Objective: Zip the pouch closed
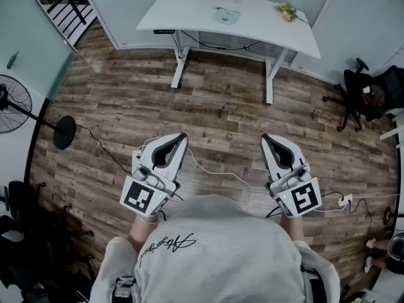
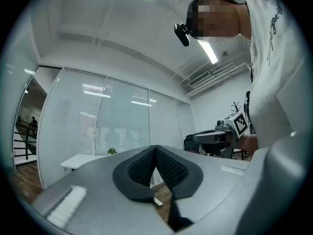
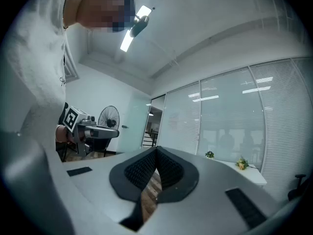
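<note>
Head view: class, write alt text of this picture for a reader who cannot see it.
Seen from above, a person holds the left gripper and the right gripper side by side over a wood floor, both shut and empty. A white desk stands ahead, a floor fan at the left.

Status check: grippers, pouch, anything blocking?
Left gripper, right gripper: both shut, empty, level above wooden floor. Pouch not made out; flat thing on white desk too small to tell. Nothing in the way.
</note>
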`<state>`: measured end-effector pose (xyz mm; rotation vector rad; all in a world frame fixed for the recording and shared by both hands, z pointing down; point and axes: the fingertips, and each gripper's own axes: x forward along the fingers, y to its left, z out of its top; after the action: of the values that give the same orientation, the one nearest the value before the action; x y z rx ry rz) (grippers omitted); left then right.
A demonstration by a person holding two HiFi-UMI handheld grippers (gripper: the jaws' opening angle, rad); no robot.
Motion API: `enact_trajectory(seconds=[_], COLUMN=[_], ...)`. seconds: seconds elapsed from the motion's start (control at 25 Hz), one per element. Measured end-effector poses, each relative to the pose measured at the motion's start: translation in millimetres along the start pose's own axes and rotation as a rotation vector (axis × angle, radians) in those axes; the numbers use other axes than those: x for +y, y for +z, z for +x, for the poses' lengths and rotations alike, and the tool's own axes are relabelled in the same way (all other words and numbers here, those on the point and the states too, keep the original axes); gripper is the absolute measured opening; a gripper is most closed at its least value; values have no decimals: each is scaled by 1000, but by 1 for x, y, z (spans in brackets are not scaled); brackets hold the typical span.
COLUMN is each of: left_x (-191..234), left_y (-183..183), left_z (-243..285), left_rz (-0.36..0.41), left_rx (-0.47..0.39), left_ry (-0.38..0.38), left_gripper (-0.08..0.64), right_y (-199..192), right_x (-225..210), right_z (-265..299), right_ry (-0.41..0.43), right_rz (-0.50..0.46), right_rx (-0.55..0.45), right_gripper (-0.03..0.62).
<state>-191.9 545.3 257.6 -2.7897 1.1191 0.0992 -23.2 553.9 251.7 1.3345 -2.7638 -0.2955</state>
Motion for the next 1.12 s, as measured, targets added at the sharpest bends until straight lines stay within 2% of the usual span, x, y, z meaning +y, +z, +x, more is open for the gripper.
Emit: enact_trajectory(seconds=[0.48, 0.92, 0.96, 1.04, 1.08, 1.12], left_x=[-8, -11, -12, -14, -15, -15], left_y=[7, 2, 2, -1, -2, -3], left_z=[-3, -8, -8, -7, -6, -6], left_rz=[8, -10, -11, -10, -8, -6], left_rx=[-11, -5, -2, 7, 11, 12], left_ry=[-13, -16, -20, -25, -24, -19], left_gripper=[-2, 0, 24, 166, 210, 267], right_y=[4, 0, 1, 3, 3, 3], right_x=[4, 3, 3, 3, 4, 5], right_z=[-10, -16, -17, -20, -21, -21], right_ry=[-14, -67, -68, -67, -58, -49], right_rz=[-16, 28, 35, 44, 40, 29], right_rx=[0, -14, -23, -39, -44, -46], right_gripper=[0, 0, 2, 4, 62, 172])
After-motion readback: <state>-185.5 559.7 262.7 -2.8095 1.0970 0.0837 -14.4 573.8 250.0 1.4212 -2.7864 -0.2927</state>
